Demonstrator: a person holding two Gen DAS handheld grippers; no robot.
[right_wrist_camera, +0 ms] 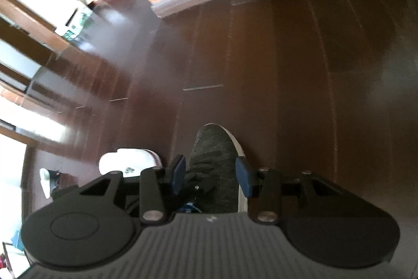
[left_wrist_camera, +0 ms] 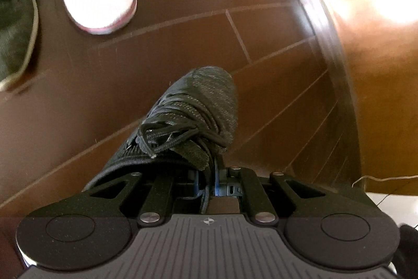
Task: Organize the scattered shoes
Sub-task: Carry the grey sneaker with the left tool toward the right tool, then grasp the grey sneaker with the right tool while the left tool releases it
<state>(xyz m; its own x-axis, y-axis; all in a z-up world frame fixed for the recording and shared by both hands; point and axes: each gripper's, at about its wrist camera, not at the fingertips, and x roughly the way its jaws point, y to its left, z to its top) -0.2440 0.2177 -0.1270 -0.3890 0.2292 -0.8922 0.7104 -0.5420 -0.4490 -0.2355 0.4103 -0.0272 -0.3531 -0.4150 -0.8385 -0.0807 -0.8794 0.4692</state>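
Left claw (left_wrist_camera: 206, 181) tight on black sneaker (left_wrist_camera: 193, 111)

Blurred fisheye views, window glare, dim floor (right_wrist_camera: 287, 56)

— What sits between the right gripper's (right_wrist_camera: 211, 175) fingers?
— A dark knit sneaker (right_wrist_camera: 213, 164) with a pale sole, toe pointing away; the blue pads (right_wrist_camera: 244, 177) stand apart on either side of it.
— Touching it?
— Can't tell; it's blurred.
— Anything beside it?
— A white slipper (right_wrist_camera: 130, 161) just left, on the dark wood floor (right_wrist_camera: 300, 69).
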